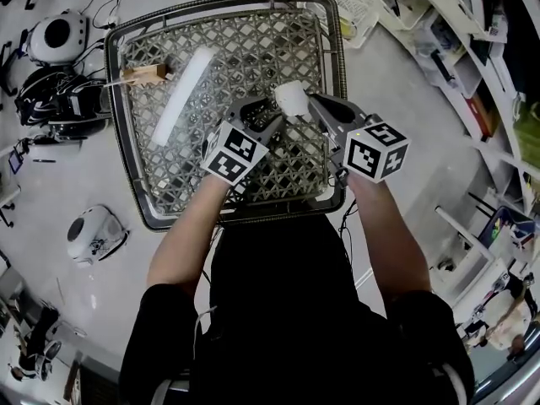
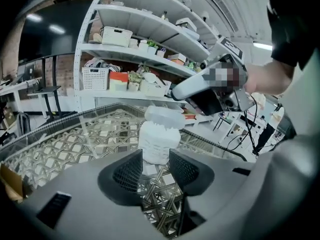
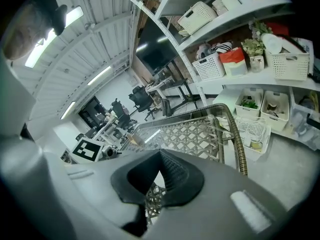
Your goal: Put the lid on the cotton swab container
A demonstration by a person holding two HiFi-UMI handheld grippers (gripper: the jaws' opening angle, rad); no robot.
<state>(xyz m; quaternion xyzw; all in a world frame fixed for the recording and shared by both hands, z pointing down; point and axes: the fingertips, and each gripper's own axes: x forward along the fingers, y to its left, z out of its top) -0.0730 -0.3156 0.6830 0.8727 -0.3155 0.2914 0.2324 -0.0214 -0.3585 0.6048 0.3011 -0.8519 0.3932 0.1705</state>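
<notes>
Currently: left gripper, jaws apart, cotton swab container just ahead between them; right gripper, jaws together, empty, lid near its tip; judged best: press lid down level

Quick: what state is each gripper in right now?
Left gripper: open; cotton swab container at its jaw tips, not gripped.
Right gripper: shut, holding nothing.

Lid on container, on table

Woven table, shelves with white baskets
</notes>
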